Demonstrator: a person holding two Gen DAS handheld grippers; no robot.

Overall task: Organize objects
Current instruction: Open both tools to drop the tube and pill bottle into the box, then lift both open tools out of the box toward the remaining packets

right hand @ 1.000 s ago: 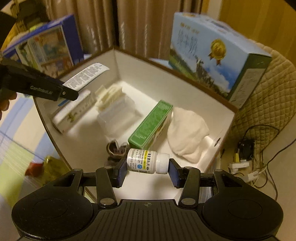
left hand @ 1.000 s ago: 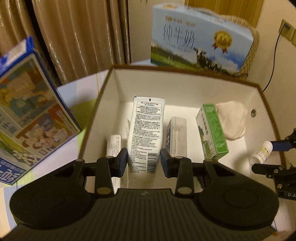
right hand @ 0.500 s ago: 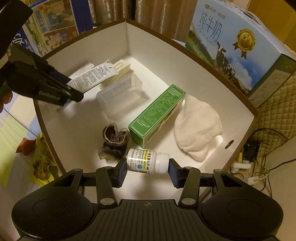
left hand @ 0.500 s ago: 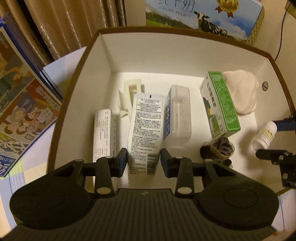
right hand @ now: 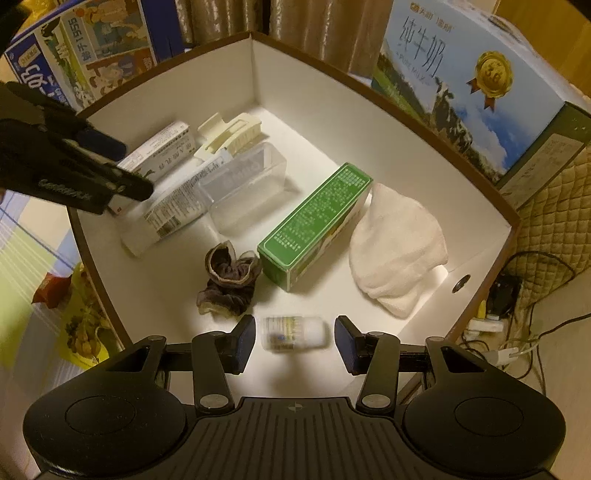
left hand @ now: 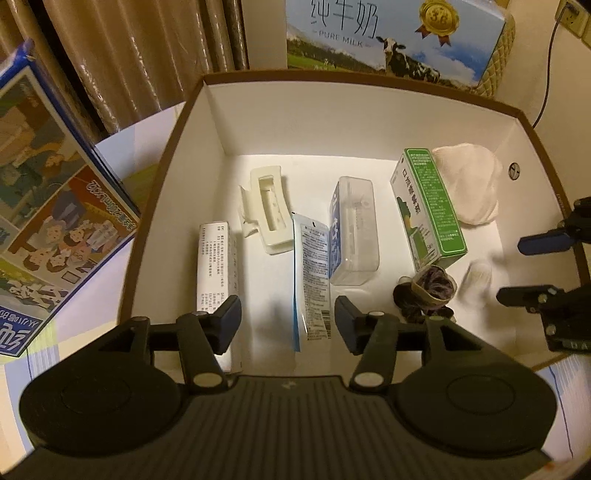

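A brown-rimmed white box [left hand: 332, 118] [right hand: 332, 110] holds the items. My left gripper [left hand: 288, 325] is open above its near edge. The white printed tube [left hand: 310, 280] [right hand: 173, 214] lies loose on the floor, between a long white carton [left hand: 216, 273] and a clear plastic case [left hand: 354, 229]. My right gripper [right hand: 294, 341] is open too. The small white pill bottle [right hand: 293, 332] [left hand: 478, 273] is blurred between its spread fingers and touches neither. A cream hair clip [left hand: 267, 210], a green carton [right hand: 314, 221], a white cloth [right hand: 399, 251] and a dark scrunchie [right hand: 229, 280] also lie inside.
A blue milk carton [left hand: 395, 33] stands behind the box, and another printed carton [left hand: 44, 206] stands to its left. Curtains hang at the back. A quilted seat [right hand: 554, 229] and cables with a power strip [right hand: 495, 325] are on the right. A yellow snack bag [right hand: 81, 332] lies outside the box's left wall.
Both grippers have opened. The left one let go of the tube, which now lies in the box. The right one released the pill bottle, which is dropping.
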